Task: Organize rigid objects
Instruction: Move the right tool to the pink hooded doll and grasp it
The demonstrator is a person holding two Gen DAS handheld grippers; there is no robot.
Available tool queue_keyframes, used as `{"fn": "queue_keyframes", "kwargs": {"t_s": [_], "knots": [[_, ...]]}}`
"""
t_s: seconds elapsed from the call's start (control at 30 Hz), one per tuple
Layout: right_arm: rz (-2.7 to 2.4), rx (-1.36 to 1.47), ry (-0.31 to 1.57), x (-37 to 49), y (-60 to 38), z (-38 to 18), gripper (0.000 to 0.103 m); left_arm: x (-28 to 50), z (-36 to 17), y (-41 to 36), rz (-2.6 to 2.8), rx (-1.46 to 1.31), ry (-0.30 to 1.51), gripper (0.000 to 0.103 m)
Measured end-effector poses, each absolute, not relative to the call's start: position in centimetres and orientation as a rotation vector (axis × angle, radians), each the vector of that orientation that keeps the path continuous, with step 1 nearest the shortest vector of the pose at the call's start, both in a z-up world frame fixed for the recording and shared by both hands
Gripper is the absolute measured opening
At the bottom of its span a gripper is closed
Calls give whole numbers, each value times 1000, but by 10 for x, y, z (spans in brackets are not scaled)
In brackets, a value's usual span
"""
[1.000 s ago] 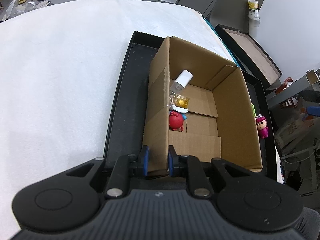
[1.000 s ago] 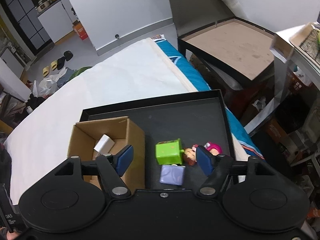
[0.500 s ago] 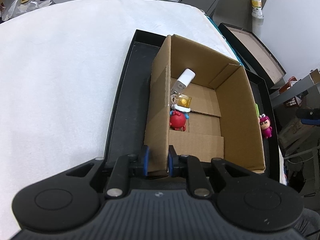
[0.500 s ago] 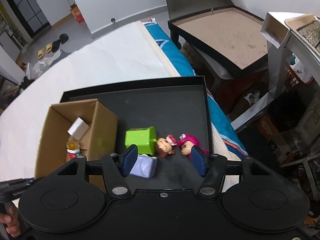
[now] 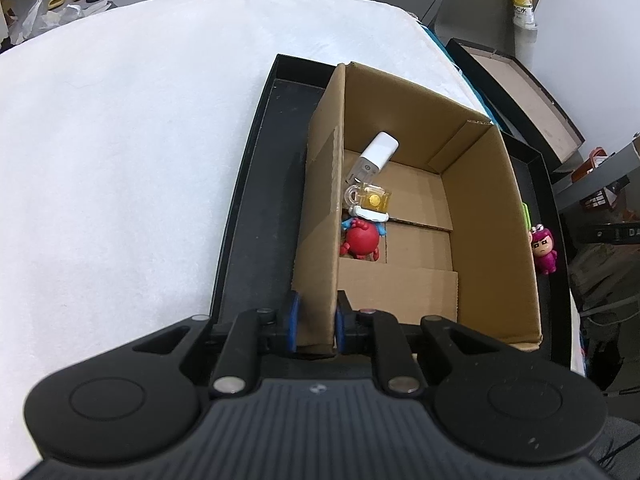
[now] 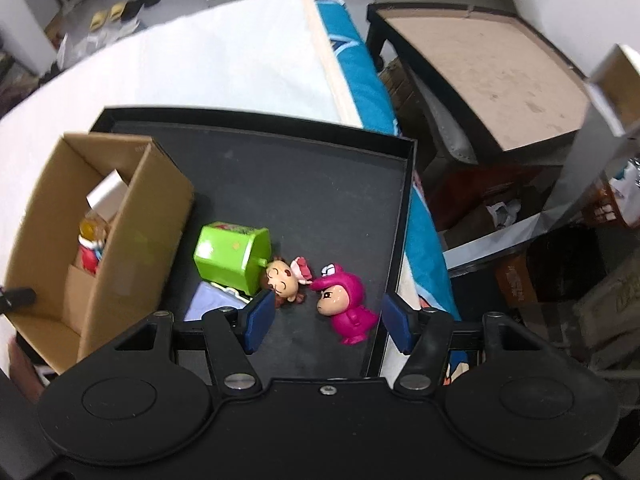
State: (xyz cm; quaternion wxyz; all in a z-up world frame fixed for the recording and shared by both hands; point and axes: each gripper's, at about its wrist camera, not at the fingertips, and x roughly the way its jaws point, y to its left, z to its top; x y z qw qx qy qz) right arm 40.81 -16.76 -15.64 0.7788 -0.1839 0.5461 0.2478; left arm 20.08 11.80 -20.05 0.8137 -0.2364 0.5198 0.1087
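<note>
With the left gripper [image 5: 315, 324] pinching the cardboard box [image 5: 472, 184] wall, the right gripper [image 6: 327, 321], half-open and empty, straddles the pink figurine [image 6: 349, 307] on the tray [image 6: 400, 216]; its left finger [image 6: 259, 320] may snag the brown doll [image 6: 282, 282].

lilac block [image 6: 211, 303]: half hidden behind green box [image 6: 232, 257]
red figure [image 6: 89, 255]: mostly hidden by carton wall [image 6: 140, 248] (blurred)
</note>
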Motion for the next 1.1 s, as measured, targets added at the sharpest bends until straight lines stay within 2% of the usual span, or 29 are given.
{"fn": "queue_keyframes", "kwargs": {"t_s": [0.37,0.5,0.67,0.73,0.77,1.1], "knots": [[588,-532,1240,424,-147,-194,55,203,-197,114,252,-486,1115,16],[600,-582,1276,426,-140,-208,49,203,-196,113,251,-479,1114,16],[579,-620,1308,426,-137,-225,47,202,-199,116,247,-503,1118,16],[554,-637,1313,424,-138,-232,38,202,-199,117,244,-512,1117,16],[546,-645,1313,424,-139,-234,38,202,-199,118,241,-519,1115,16],[537,-676,1270,407,-138,-218,37,199,-200,119,220,-533,1119,16]]}}
